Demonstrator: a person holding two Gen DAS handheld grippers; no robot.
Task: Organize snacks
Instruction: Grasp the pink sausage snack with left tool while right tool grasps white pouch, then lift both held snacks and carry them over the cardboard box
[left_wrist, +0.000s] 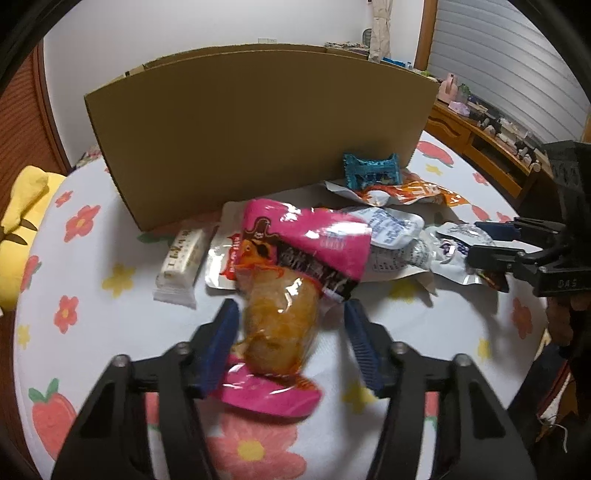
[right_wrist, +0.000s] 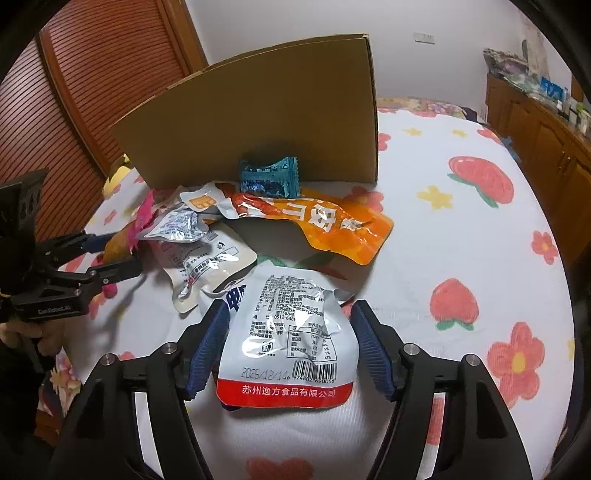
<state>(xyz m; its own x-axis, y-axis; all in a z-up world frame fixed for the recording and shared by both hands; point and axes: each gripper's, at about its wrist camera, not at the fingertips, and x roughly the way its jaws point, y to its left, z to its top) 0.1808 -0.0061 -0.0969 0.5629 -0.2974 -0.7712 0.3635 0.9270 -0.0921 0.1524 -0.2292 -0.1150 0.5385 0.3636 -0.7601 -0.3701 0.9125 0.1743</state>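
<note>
Left gripper (left_wrist: 291, 345) open astride the pink pack (left_wrist: 295, 258), right gripper (right_wrist: 290, 345) open astride the white pouch (right_wrist: 291, 332), both mid-bed (right_wrist: 461, 240) before the box (right_wrist: 258, 129).

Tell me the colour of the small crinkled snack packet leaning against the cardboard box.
Teal-blue small crinkled snack packet; clearest in the right wrist view.

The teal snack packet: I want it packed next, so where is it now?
The teal snack packet stands against the front wall of the cardboard box, behind the orange pouch; in the left wrist view it sits right of centre.
</note>
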